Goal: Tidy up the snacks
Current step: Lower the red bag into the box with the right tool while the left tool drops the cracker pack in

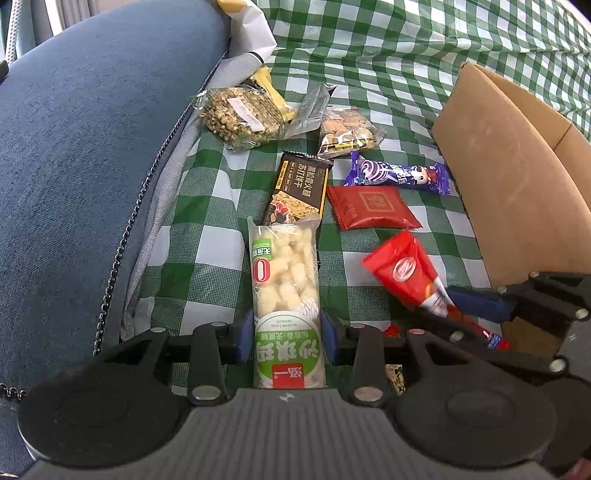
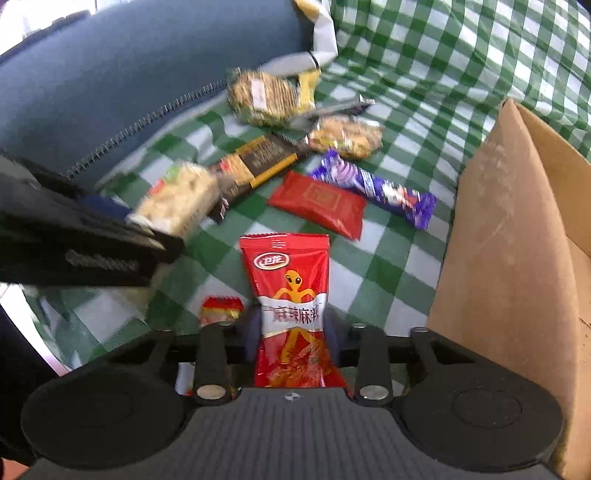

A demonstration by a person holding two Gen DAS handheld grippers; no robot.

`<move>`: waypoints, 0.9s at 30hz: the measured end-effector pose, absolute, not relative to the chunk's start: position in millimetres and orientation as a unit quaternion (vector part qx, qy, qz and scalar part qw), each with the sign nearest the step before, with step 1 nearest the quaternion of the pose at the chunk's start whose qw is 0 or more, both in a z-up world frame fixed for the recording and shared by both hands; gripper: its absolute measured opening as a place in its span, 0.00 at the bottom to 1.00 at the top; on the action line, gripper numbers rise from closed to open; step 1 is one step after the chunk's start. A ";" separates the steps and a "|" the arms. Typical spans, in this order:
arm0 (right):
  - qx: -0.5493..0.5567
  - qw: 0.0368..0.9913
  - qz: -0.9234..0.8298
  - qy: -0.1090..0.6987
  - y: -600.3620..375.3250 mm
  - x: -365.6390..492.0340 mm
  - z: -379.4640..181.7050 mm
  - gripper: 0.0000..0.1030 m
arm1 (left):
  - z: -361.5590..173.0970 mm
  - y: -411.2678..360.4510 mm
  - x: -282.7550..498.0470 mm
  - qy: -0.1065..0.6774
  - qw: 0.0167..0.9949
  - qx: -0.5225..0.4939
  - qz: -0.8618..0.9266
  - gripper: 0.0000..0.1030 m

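Observation:
My left gripper (image 1: 288, 332) is shut on a white-and-green puffed rice bar (image 1: 284, 280), held above the green checked cloth (image 1: 207, 218). My right gripper (image 2: 291, 332) is shut on a red spicy snack pack (image 2: 288, 280) with an orange figure on it; that pack also shows in the left wrist view (image 1: 406, 269). On the cloth lie a black cracker pack (image 1: 299, 188), a red flat packet (image 1: 369, 206), a purple candy bar (image 1: 399, 173), a clear biscuit pack (image 1: 347, 133) and a bag of grain snack (image 1: 240, 114). An open cardboard box (image 1: 517, 177) stands at the right.
A blue denim cushion (image 1: 81, 147) fills the left side. White paper (image 1: 251, 33) lies at the back. A small red-and-yellow wrapped snack (image 2: 221, 310) lies on the cloth beside my right gripper. The left gripper's body (image 2: 74, 240) crosses the right wrist view.

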State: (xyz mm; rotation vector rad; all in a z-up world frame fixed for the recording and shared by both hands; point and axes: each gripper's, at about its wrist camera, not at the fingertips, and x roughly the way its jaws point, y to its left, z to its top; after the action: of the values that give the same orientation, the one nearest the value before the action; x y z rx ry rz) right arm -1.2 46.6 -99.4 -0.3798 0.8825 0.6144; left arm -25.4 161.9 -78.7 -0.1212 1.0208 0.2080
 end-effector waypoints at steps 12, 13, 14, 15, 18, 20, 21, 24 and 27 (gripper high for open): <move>-0.120 0.882 0.304 0.340 23.4 -9.7 -55.8 0.20 | -35.6 149.5 -39.4 0.413 0.901 -0.073 0.109 0.38; -0.113 0.886 0.307 0.329 19.6 -11.1 -50.2 0.20 | -30.6 146.4 -40.7 0.406 0.904 -0.074 0.110 0.38; -0.110 0.890 0.304 0.321 16.1 -12.1 -45.9 0.20 | -26.4 143.7 -41.2 0.400 0.907 -0.073 0.110 0.38; -0.107 0.893 0.302 0.315 12.7 -12.8 -42.3 0.20 | -22.6 140.9 -41.3 0.395 0.909 -0.073 0.111 0.38; -0.079 0.901 0.297 0.306 -0.2 -12.3 -32.6 0.20 | -10.9 133.9 -42.3 0.376 0.916 -0.079 0.113 0.38; -0.062 0.908 0.293 0.293 -9.0 -11.7 -25.1 0.20 | -2.3 129.9 -44.1 0.361 0.922 -0.082 0.116 0.38; -0.052 0.911 0.293 0.285 -13.3 -11.0 -21.6 0.20 | 2.2 127.8 -44.9 0.354 0.924 -0.084 0.118 0.38; -0.025 0.920 0.296 0.256 -27.3 -13.4 -7.9 0.20 | 14.2 120.3 -47.9 0.334 0.930 -0.088 0.121 0.38; -0.008 0.927 0.290 0.236 -43.1 -12.4 1.3 0.20 | 21.5 112.2 -45.8 0.326 0.933 -0.094 0.121 0.38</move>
State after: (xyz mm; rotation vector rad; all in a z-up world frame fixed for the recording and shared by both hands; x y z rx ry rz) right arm -12.4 -43.1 1.4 -0.0169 0.4837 0.5953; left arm -45.8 112.2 21.5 -0.1917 0.6662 0.2477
